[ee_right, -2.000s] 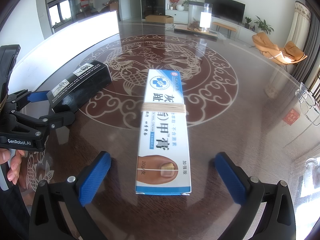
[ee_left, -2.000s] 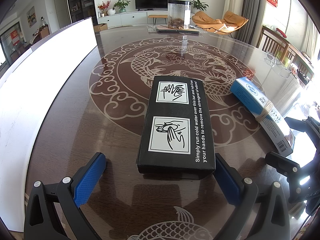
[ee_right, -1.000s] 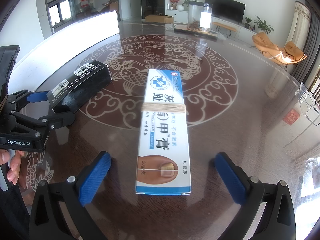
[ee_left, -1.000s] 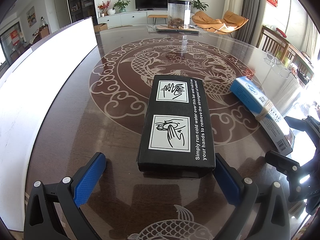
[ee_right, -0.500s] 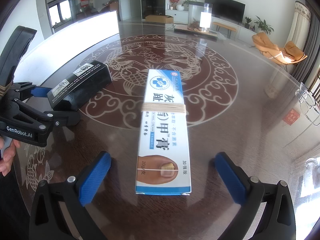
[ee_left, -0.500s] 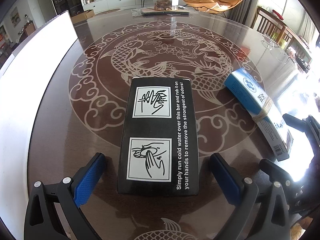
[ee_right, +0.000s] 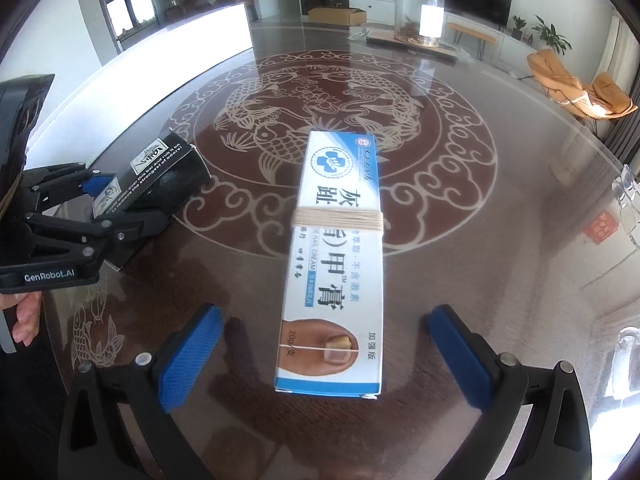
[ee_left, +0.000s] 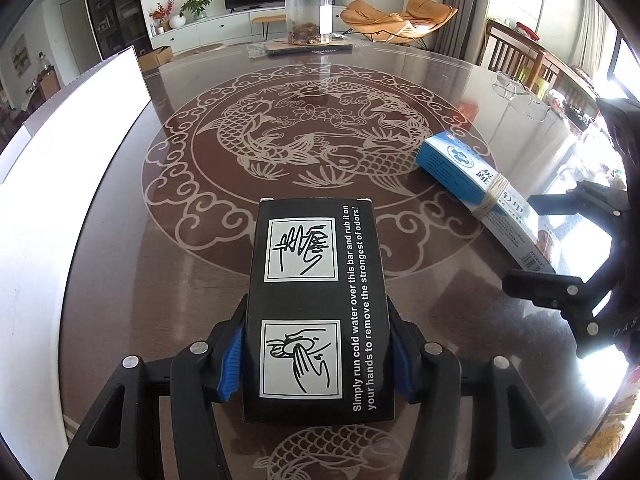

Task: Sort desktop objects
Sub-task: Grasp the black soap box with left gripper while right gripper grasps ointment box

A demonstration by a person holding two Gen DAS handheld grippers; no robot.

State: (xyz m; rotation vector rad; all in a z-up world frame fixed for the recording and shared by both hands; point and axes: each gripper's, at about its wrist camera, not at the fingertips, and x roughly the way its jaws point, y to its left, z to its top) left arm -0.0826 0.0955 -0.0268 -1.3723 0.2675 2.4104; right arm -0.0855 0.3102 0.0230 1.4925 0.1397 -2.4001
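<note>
the left claw (ee_left: 316,364) is being closed on the black box (ee_left: 316,300), pads at its long sides. the right claw (ee_right: 326,360) is held wide open around the blue box (ee_right: 336,256), untouched. both cartons are judged light, stiff, crushable.

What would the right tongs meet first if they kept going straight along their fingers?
Probably the blue-and-white nail cream box, lying lengthwise between the open right tongs; its near end is nearly level with the fingertips. Height above it is unclear.
</note>
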